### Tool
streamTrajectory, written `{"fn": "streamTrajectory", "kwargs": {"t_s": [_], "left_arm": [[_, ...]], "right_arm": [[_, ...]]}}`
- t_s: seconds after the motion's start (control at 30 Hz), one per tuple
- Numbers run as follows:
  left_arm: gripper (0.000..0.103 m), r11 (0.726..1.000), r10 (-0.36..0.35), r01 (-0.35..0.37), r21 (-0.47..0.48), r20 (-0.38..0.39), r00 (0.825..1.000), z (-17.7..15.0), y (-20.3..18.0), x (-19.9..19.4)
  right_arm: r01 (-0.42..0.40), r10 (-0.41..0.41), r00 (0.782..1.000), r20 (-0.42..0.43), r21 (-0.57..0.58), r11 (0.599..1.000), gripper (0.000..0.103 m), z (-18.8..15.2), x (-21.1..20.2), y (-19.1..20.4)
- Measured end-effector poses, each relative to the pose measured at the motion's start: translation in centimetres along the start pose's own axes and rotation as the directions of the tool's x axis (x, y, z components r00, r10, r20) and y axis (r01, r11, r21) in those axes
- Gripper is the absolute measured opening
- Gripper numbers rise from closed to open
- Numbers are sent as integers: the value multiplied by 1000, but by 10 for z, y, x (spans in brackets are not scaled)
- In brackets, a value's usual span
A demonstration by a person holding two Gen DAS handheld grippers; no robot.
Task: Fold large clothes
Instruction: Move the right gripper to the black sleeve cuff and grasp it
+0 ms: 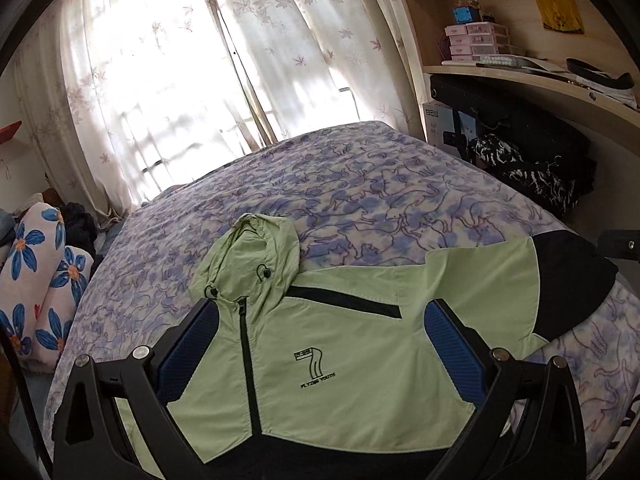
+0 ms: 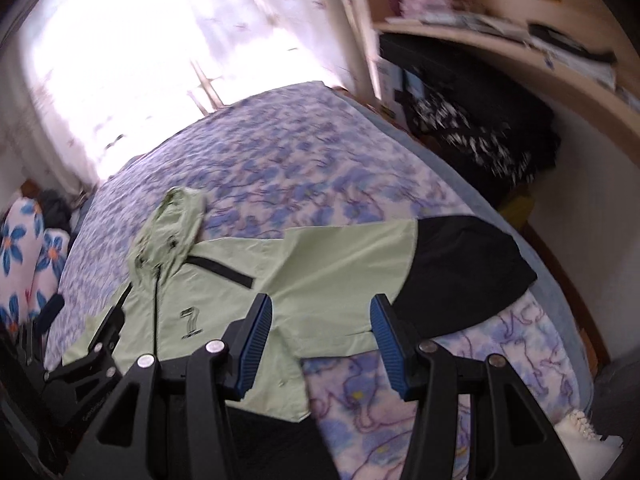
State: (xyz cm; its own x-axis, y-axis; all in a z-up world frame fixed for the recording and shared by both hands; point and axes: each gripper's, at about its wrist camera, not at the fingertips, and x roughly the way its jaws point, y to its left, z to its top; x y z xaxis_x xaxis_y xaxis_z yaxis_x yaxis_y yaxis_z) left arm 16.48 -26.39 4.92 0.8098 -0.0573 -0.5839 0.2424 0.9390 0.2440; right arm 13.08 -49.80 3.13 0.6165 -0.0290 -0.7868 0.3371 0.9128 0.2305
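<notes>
Jacket: lying face up, unfolded, on the bed; hood toward the window, black-cuffed sleeve stretching right.
Left gripper: jaws standing apart, empty, hovering over the chest.
Right gripper: jaws apart, empty, tilting down over the sleeve seam.
Risk: thin fabric likely bunching or slipping if only one layer is being pinched.

One jacket — one bed, one floral pillow — two grippers.
</notes>
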Motion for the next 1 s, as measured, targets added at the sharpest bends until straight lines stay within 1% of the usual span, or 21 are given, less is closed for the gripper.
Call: {"fn": "streamTrajectory", "kwargs": {"t_s": [0.07,0.13,0.23,0.37,0.43,0.53,0.63,0.7,0.77,0.87,0.93,1.0], "left_arm": [[102,1000,-10,10,0,-31,999,4,-14,21],[102,1000,-10,10,-1,-48,999,2,-24,34],[102,1000,-2,2,5,-51,999,1,-41,54],[102,1000,-13,13,-4,-101,995,-3,-54,78],[102,1000,-13,11,-14,-124,992,-6,-58,90],[102,1000,2,-5,-19,-144,990,-12,-62,102],[102,999,18,-22,-23,-160,987,-18,-63,117],[102,999,16,-21,-28,-171,985,-22,-60,121],[102,999,-9,1,-47,-173,985,-26,-56,124],[102,995,-58,43,-85,-174,983,-32,-48,122],[102,992,-84,67,-109,-162,983,-34,-42,116],[102,987,-111,92,-128,-146,983,-36,-38,107]], "right_arm": [[51,-50,999,-19,42,998,51,10,18,-26],[98,-94,994,-49,83,992,51,16,38,-51],[151,-136,986,-99,166,975,51,19,64,-90],[236,-201,965,-171,222,946,51,17,93,-128],[267,-214,954,-210,269,925,51,15,104,-146],[273,-193,951,-241,363,891,51,10,113,-173],[280,-176,948,-266,427,860,51,3,122,-190],[264,-139,950,-281,478,838,51,-5,130,-202],[238,-97,955,-282,524,818,51,-11,136,-210],[173,-18,965,-260,588,790,51,-20,147,-218],[157,-6,971,-239,617,771,51,-23,153,-221],[153,-23,977,-212,623,767,51,-24,157,-221]]}}
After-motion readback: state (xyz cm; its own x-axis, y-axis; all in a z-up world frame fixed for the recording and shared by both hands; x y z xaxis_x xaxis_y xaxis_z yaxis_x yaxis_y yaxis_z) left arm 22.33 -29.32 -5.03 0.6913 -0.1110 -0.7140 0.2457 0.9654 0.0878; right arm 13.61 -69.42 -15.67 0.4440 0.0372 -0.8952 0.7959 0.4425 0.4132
